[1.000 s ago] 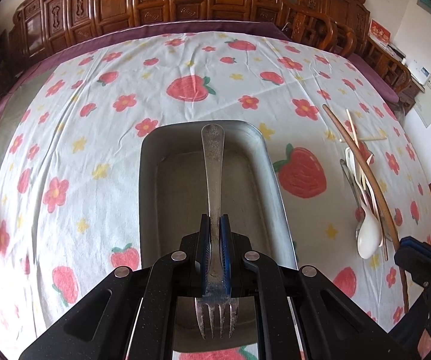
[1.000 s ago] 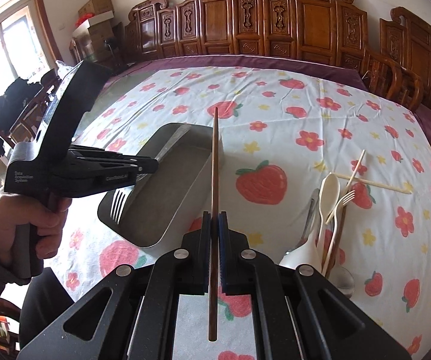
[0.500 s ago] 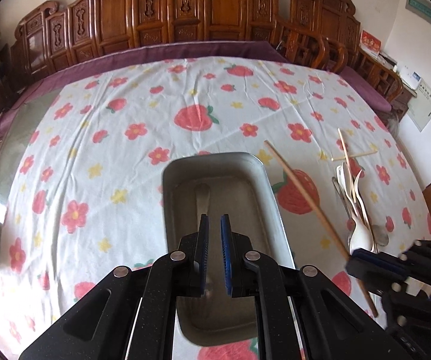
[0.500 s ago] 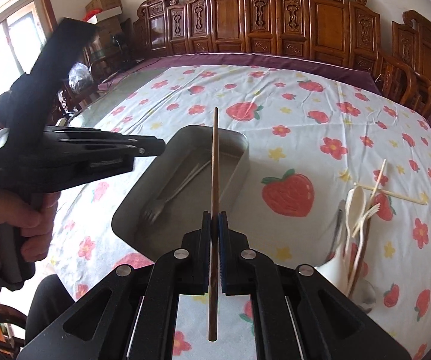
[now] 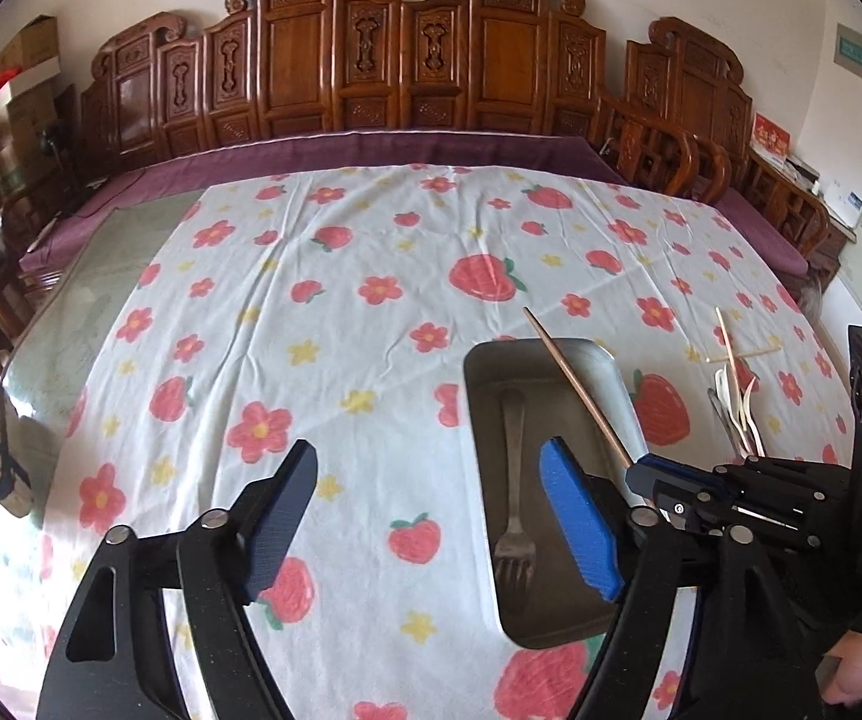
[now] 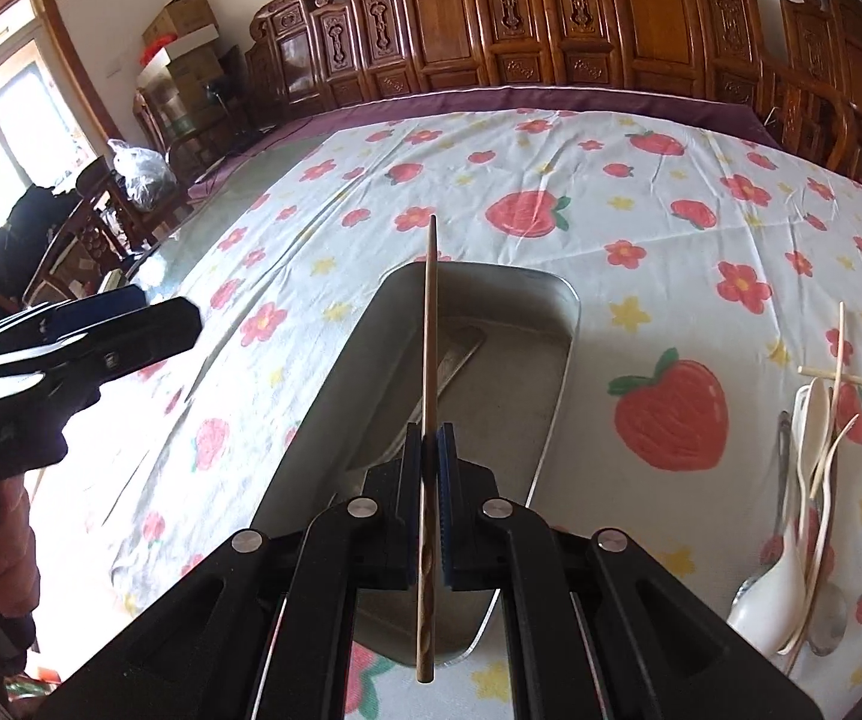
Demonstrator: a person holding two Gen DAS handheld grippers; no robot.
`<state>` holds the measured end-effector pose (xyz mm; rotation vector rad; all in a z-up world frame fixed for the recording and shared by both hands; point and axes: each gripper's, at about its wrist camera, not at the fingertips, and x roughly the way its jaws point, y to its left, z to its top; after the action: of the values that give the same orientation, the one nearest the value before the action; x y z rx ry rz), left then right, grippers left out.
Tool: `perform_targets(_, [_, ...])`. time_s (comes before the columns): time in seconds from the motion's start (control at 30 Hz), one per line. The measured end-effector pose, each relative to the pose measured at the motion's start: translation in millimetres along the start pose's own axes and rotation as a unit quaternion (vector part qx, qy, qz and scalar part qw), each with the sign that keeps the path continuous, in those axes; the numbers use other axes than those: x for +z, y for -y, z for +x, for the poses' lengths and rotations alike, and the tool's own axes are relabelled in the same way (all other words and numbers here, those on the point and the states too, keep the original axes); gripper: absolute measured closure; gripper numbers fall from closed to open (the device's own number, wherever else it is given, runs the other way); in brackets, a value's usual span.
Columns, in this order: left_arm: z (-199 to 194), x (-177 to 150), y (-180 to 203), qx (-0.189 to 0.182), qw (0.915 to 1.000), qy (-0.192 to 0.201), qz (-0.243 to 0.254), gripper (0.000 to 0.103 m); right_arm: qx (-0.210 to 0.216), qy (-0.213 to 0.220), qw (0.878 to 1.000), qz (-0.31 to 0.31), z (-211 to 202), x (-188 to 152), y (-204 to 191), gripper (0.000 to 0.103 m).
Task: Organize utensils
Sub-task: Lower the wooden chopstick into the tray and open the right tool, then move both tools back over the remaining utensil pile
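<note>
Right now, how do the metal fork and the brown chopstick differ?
The metal fork lies flat inside the metal tray, released; the brown chopstick is clamped in the right gripper, held above that tray. The fork is silvery with tines; the chopstick is a thin wooden rod. Both are long utensils.

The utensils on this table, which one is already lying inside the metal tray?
The metal fork, flat on the floor of the tray. The brown chopstick is clamped in the right gripper; the rest lie heaped on the cloth.
</note>
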<state>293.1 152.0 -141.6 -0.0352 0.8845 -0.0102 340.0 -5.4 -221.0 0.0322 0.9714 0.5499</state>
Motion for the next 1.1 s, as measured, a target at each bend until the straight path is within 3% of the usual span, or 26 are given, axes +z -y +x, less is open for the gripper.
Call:
perform_targets(0.3, [4.9,-15.3,-12.0,0.001,0.9999,-0.010,-0.007,0.022,0.001,0.000,1.000,0.002,8.8,4.3,-3.9,0.093])
perform_targets(0.67, [5.2,-20.8,19.1,-0.012,0.9998,-0.010,0.015,0.022,0.005,0.035,0.999,-0.030,-43.4,-4.8,18.9,0.093])
perform_targets(0.83, [-2.0,-21.8,40.3,-0.023,0.9993,0.000,0.031,0.022,-0.019,0.054,0.997,-0.052,-77.0,-19.9,44.4,0.093])
perform_targets(1.1, [-7.2,-28.5,91.8,-0.057,0.9969,0.010,0.054,0.022,-0.096,0.053,0.991,-0.081,-118.0,-61.1,105.4,0.093])
